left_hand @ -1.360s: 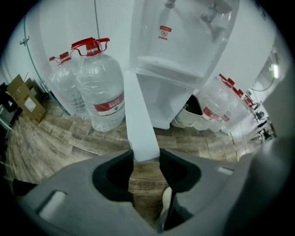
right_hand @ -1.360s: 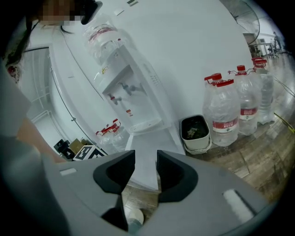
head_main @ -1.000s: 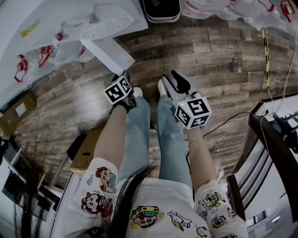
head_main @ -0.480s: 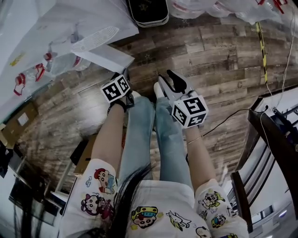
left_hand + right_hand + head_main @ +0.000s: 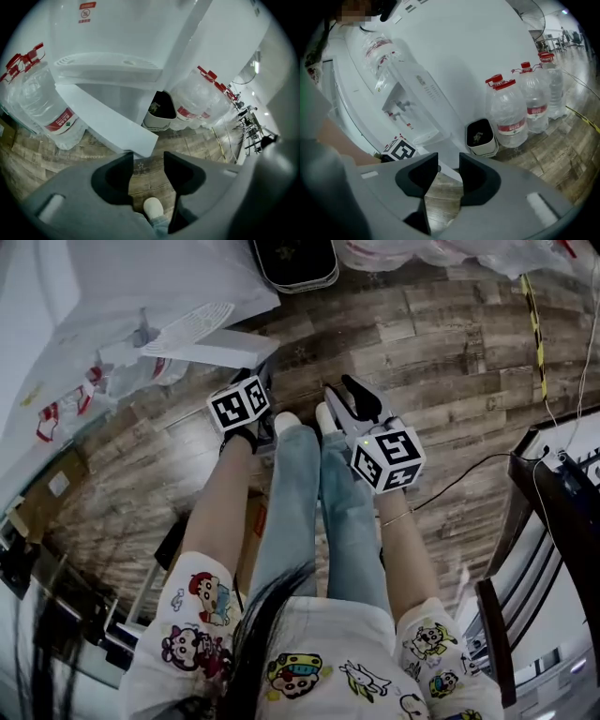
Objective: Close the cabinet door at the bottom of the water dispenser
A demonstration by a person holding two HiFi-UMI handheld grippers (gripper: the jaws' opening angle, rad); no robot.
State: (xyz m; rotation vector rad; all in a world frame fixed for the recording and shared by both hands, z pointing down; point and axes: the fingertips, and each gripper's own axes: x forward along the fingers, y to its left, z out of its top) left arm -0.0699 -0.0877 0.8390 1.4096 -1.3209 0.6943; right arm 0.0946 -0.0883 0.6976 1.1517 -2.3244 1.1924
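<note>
The white water dispenser (image 5: 140,37) stands at the head view's top left. Its bottom cabinet door (image 5: 216,348) hangs open, swung out over the wooden floor. In the left gripper view the door (image 5: 105,122) slants across, and its free corner sits just beyond my left gripper (image 5: 146,166). That gripper's jaws have just been opening and nothing is between them. My left gripper (image 5: 262,385) points steeply down beside the door's edge. My right gripper (image 5: 352,401) hovers open to the right, above the person's shoes, with nothing held. From the right gripper (image 5: 448,171) the dispenser (image 5: 440,70) rises ahead.
A small dark-lined bin (image 5: 292,261) stands right of the dispenser. Large water bottles (image 5: 49,108) flank both sides, with more (image 5: 508,112) past the bin. A cardboard box (image 5: 42,488) lies left, and a dark chair (image 5: 553,521) and cable are at right. The person's legs (image 5: 295,502) are below the grippers.
My left gripper has slid across toward the open door's free edge and rolled a little. The right gripper has shifted slightly. The door stays open.
</note>
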